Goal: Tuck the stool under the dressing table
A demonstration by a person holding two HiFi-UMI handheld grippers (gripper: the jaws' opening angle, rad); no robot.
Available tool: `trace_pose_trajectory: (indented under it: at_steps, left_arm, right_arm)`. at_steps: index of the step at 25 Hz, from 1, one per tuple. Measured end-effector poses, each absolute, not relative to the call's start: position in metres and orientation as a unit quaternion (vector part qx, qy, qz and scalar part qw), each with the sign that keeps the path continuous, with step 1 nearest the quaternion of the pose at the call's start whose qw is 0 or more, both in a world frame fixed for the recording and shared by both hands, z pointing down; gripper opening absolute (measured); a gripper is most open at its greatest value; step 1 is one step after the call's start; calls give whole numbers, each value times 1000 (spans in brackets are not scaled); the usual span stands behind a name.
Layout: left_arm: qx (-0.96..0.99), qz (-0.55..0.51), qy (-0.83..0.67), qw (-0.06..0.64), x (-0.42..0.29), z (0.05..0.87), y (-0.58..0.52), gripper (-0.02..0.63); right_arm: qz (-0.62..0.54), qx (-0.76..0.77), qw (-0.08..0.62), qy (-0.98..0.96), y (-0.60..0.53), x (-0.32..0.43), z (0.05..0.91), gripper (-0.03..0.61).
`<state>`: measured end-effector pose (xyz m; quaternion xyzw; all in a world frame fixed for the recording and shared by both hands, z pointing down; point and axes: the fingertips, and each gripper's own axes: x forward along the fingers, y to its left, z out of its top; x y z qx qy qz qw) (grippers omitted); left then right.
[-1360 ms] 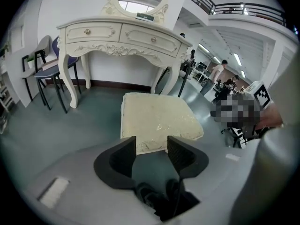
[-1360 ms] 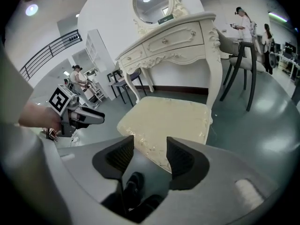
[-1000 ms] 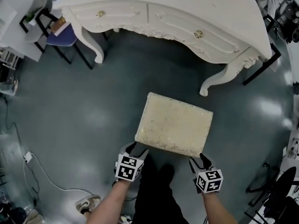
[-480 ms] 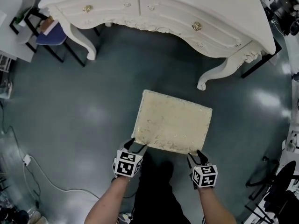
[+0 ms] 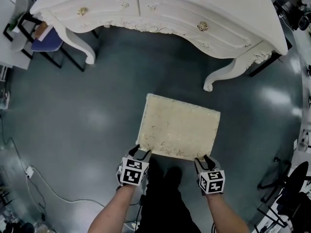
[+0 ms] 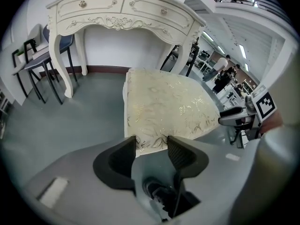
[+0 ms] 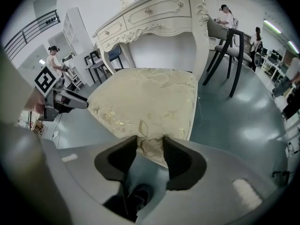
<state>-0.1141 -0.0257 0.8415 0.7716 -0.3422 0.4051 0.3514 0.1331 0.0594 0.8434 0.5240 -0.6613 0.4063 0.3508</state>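
Brocade in pale cream, worked with a faint gold leaf pattern, covers the flat padded top of the stool [image 5: 179,126]. The top is a rectangle with soft corners. It sits at the centre of the head view on a glossy dark grey-green floor [image 5: 87,120].

The dressing table [image 5: 194,1] fills the top of that frame. It is painted white, with a curved front, carved scrollwork along the lower edge and 2 drawers with round brass knobs [image 5: 202,26]. Its S-curved legs end in scrolled feet, and the right leg [image 5: 221,74] comes down just above the stool's upper right corner. The stool stands apart from the table, out in front of it.

The stool's long axis runs left to right across the frame, dipping a little toward the right, roughly in line with the table's front. 1 long side faces the table and the other faces the person.

The left gripper [image 5: 139,151] is at the lower left corner of the cushion. The right gripper [image 5: 203,159] is at the lower right corner. Both have matte black ribbed pads on smooth grey bodies. The jaws of both have just been closing, and in each gripper view the cushion's near edge fills the gap between the pads, so each gripper is pinching the fabric edge.
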Motion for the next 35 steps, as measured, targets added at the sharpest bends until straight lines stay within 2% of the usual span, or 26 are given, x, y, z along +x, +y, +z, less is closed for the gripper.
trace_pose_trajectory:
  at_steps: [19, 35]
  left_arm:
    - [789, 347, -362, 354, -130, 838, -106, 222]
    - [783, 367, -369, 341, -131, 837, -153, 218]
  right_arm:
    - [385, 561, 322, -658, -36, 124, 842, 180]
    - [373, 548, 295, -688, -88, 123, 839, 179]
